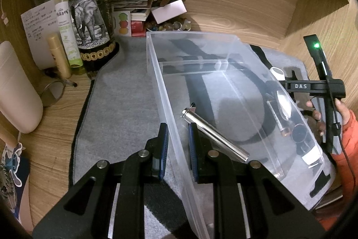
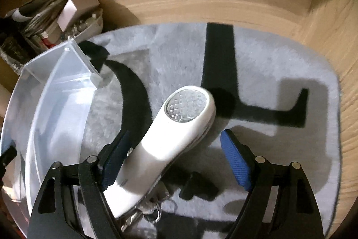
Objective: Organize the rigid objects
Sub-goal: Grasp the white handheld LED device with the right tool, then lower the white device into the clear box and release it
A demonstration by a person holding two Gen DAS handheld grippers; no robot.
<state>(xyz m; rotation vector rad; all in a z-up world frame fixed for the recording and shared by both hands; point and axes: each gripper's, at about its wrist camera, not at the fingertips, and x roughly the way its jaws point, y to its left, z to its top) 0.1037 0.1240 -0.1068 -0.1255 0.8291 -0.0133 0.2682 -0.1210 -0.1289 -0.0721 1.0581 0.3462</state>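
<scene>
A clear plastic bin (image 1: pixel 156 73) rests on a grey mat with black letters (image 1: pixel 120 91). My left gripper (image 1: pixel 178 133) is shut on the bin's near wall, one finger outside and one inside. A silver metal tube (image 1: pixel 214 133) lies in the bin. In the right wrist view my right gripper (image 2: pixel 176 158) is open around a white handheld device with a round patterned lens (image 2: pixel 179 127); the device touches the left finger (image 2: pixel 116 156) and lies clear of the right one. The bin (image 2: pixel 58 91) is at its left. A metal chain (image 2: pixel 147 214) lies under the device.
A dark elephant-label bottle (image 1: pixel 89 15), a green spray bottle (image 1: pixel 64 21) and a gold tube (image 1: pixel 58 55) stand at the back left. Papers, boxes and marbles (image 1: pixel 167 25) line the wooden back wall. A beige object (image 1: pixel 15 86) lies at the left.
</scene>
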